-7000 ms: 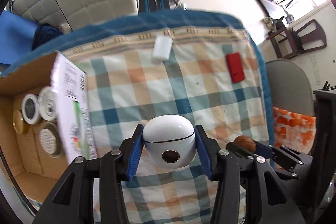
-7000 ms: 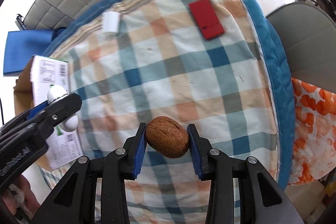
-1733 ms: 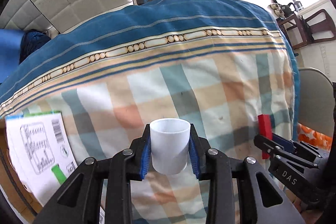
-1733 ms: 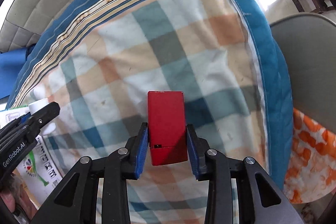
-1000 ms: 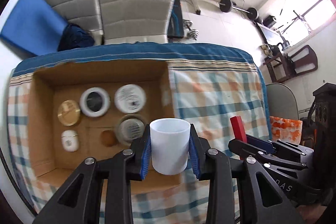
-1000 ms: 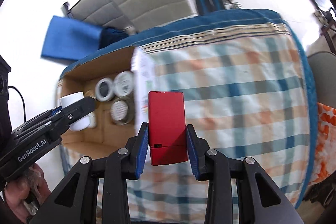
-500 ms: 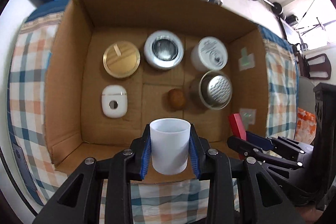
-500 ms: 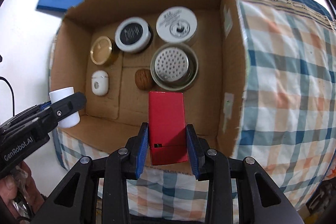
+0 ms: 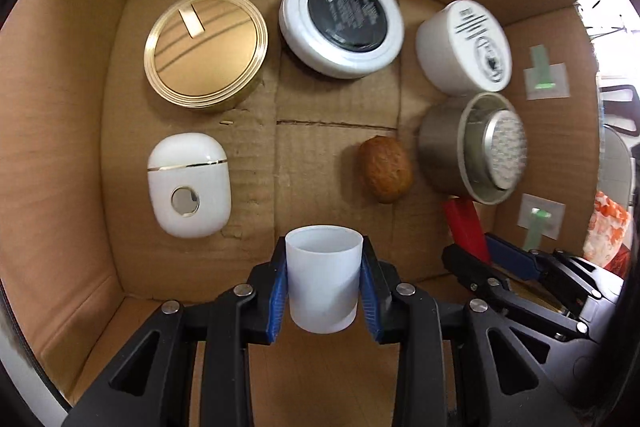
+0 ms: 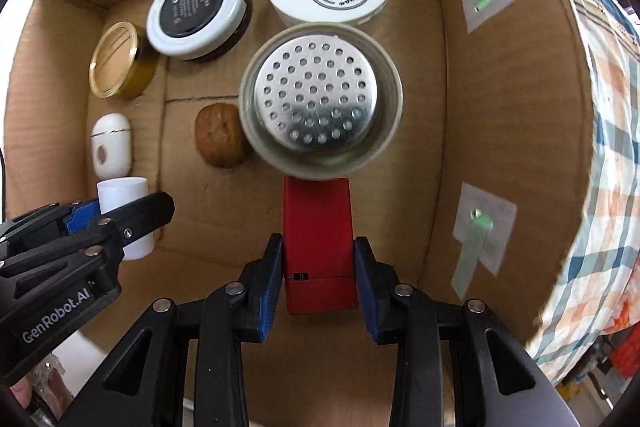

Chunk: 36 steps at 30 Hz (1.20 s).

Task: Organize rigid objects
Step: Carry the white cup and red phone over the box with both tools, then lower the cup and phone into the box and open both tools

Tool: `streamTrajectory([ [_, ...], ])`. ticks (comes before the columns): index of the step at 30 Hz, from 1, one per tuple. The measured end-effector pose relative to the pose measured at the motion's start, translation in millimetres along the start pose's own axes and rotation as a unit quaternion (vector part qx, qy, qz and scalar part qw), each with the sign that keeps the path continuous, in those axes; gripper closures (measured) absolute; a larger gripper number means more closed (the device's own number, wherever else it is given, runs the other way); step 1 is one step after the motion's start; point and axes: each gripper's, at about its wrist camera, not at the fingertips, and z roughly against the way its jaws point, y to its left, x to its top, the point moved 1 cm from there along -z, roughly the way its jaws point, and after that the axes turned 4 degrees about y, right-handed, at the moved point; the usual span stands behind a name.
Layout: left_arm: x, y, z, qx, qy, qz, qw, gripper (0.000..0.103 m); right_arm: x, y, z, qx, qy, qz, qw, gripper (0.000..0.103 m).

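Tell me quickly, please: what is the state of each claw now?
Left claw: closed on the white cup, over the cardboard box.
Right claw: closed on the red block, over the same box.

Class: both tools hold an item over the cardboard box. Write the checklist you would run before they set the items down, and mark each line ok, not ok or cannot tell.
1. Left tool grips the cup squarely: ok.
2. Right tool grips the red block squarely: ok.
3. Bare box floor ahead of the cup, between case and walnut: ok.
4. Room for the block short of the strainer tin: cannot tell, they overlap in view.
5. Tools clear of each other: ok.
6. Height above the floor: cannot tell.
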Motion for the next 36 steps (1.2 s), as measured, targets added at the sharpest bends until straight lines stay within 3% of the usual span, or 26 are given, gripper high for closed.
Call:
streamTrajectory([
  [8,5.1,-3.2,-22.2,0.006,0.015,0.001,0.9999,0.074,-6.2,9.8,-20.6,-0.017,-0.02,-0.005,1.0,0.067],
  [17,5.2,-15.4,-23.3,0.011,0.022,0.005,0.9997,0.074,-12.8,3.5,-25.4,-0.019,-0.013,-0.019,1.0,0.066],
  [22,-1.3,-11.6,-24.4,-0.007,0.04,0.023,0.9989,0.065,-3.6,1.0,-24.8,-0.013,-0.008,-0.024,1.0,0.065],
  [23,-4.0,-11.2,-24.1,-0.005,0.043,0.026,0.9987,0.06,-2.5,0.3,-20.2,-0.016,-0.013,-0.022,1.0,0.061],
  [28,-9.1,-8.4,6.6,-0.002,0.02,0.033,0.9993,0.054,-11.7,-1.1,0.3,-0.015,-0.032,-0.019,0.999,0.043],
  [30,-15.2,-8.9,20.7,-0.004,0.006,0.037,0.9993,0.036,-17.0,-0.2,10.5,-0.009,-0.037,-0.016,0.999,0.042],
  [31,-18.4,-9.3,26.8,-0.004,-0.001,0.039,0.9992,0.033,-21.4,-0.4,15.8,-0.008,-0.04,-0.015,0.999,0.04],
  [34,-32.4,-14.2,49.8,0.0,-0.031,0.037,0.9988,0.032,-33.8,-0.7,31.3,-0.001,-0.055,-0.013,0.998,0.028],
  [36,-42.2,-18.3,65.5,0.003,-0.05,0.032,0.9982,0.031,-42.8,-1.1,43.1,0.0,-0.067,-0.01,0.998,0.027],
])
